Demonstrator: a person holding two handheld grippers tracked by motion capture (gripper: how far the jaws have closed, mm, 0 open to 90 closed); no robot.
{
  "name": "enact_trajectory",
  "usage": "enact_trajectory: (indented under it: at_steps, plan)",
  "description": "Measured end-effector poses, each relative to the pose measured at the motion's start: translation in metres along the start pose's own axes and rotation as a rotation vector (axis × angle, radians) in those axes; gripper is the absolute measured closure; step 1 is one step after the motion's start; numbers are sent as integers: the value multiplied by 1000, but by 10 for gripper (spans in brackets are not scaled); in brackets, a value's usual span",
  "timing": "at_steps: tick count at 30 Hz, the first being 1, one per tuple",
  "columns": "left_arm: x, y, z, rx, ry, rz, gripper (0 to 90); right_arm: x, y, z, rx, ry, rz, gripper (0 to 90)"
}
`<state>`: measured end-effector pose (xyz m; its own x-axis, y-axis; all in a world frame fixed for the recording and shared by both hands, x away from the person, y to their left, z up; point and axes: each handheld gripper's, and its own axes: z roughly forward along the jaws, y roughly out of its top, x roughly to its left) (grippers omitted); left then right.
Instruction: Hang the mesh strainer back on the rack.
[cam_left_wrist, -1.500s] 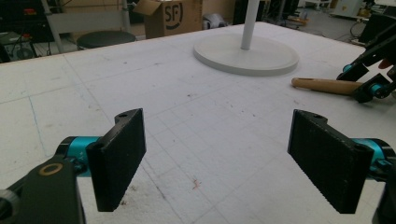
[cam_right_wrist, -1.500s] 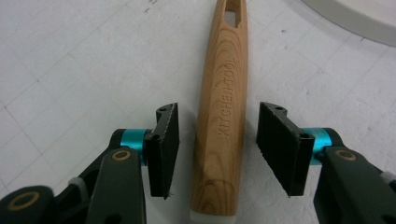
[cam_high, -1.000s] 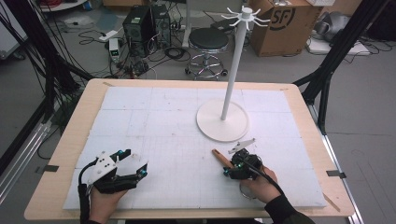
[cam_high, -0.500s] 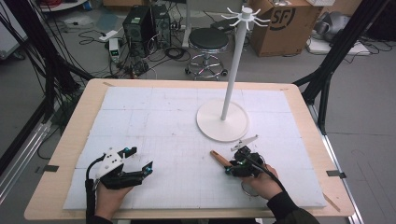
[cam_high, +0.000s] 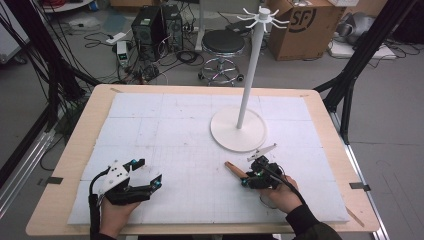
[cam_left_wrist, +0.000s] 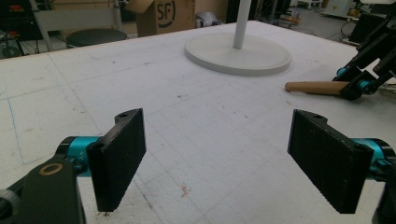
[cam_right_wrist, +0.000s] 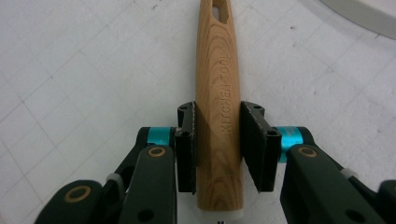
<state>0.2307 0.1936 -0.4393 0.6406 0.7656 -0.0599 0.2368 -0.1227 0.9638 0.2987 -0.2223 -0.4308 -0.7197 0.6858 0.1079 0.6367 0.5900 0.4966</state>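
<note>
While the left gripper (cam_high: 146, 176) rests open-jawed on the white mat (cam_high: 165, 130), the right gripper (cam_right_wrist: 218, 147) has just been closing and now clamps a wooden handle (cam_right_wrist: 218, 107): light grain, "KITCHEN TOOL" engraved, hang-hole near its far end. It lies flat on the mat, near the stand's round base (cam_high: 238, 129).

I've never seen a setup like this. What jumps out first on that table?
A tall white stand with hooks on top rises from a round base toward the table's far right. Near the front edge, the right claw has just been closing around a wooden handle stamped "KITCHEN TOOL", which lies on the white mat. At front left, the left claw gapes empty.
</note>
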Motion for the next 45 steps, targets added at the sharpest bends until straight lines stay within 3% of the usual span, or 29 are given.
enact_trajectory:
  at_steps: [5, 9, 13, 25, 29, 31, 32, 33, 35, 36, 40, 44, 45]
  plan:
    - [-1, 0, 0, 1, 1, 1, 199, 3, 3, 1, 22, -19, -20, 686]
    - [-1, 0, 1, 7, -2, 5, 201, -4, 10, 2, 82, 34, -1, 679]
    - [-2, 0, 1, 3, 3, 3, 203, 0, 16, 4, 118, 10, -25, 678]
    - [1, 0, -3, -6, 11, -2, 203, 2, 9, 1, 63, -4, -22, 688]
    - [1, 0, -5, -8, 15, -4, 204, -2, 3, -5, -4, 2, 0, 687]
    - [1, 0, -6, -11, 20, -4, 204, -4, 1, -10, -66, -1, 14, 687]
    - [1, 0, -7, -10, 21, -5, 204, -8, 0, -19, -134, 13, 34, 686]
    - [1, 0, -7, -9, 19, -4, 204, -8, 0, -19, -134, 13, 34, 686]
    - [1, -1, -8, -11, 24, -5, 204, -11, -1, -26, -188, 32, 45, 686]
    - [1, -1, -9, -9, 25, -5, 204, -12, -2, -32, -238, 19, 52, 686]
    - [1, -1, -10, -12, 28, -7, 204, -14, -2, -39, -294, 5, 63, 685]
    - [1, -1, -11, -10, 29, -6, 205, -17, -3, -51, -428, -3, 79, 685]
    - [1, -1, -11, -10, 29, -5, 205, -17, -3, -57, -490, -9, 100, 684]
